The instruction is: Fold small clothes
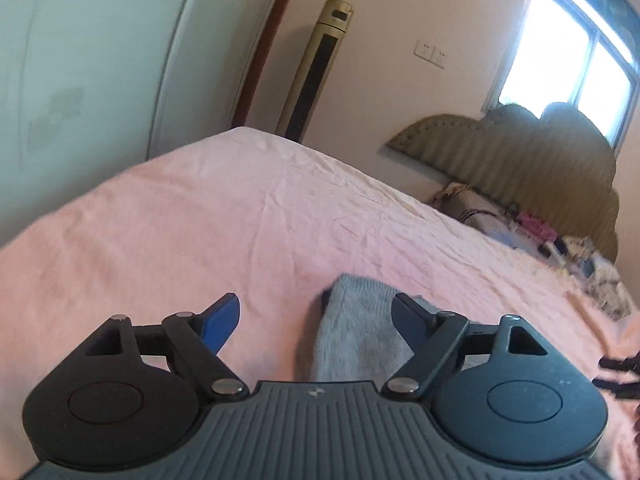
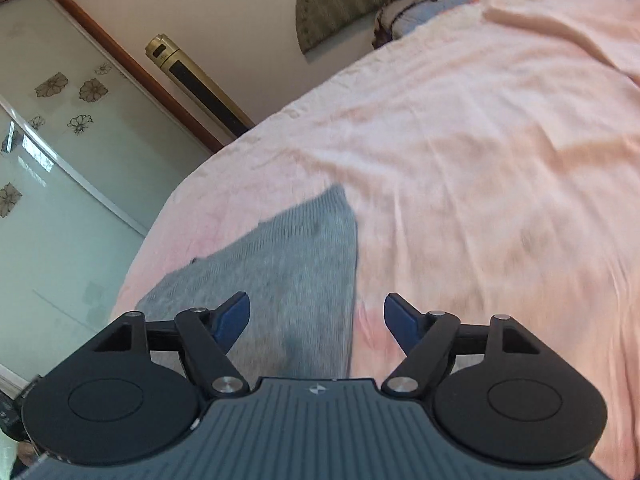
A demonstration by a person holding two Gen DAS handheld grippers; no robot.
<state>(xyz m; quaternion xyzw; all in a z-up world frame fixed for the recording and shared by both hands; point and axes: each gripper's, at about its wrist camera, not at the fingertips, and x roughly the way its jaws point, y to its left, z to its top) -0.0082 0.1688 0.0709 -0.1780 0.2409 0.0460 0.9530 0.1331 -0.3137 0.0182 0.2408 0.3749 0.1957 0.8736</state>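
A small grey knitted garment [image 1: 352, 332] lies flat on the pink bed sheet [image 1: 240, 216]. In the left wrist view it sits just ahead of my left gripper [image 1: 316, 312], which is open and empty, its right finger over the cloth. In the right wrist view the same grey garment [image 2: 280, 264] spreads out ahead and to the left. My right gripper [image 2: 316, 312] is open and empty above its near right edge. Both views are motion-blurred.
The pink sheet [image 2: 480, 160] covers the whole bed. A padded olive headboard [image 1: 520, 152] with a pile of bedding and clothes [image 1: 540, 236] lies at the right. A gold tower fan [image 1: 316, 68] and glass wardrobe doors [image 2: 60, 160] stand beyond the bed's far edge.
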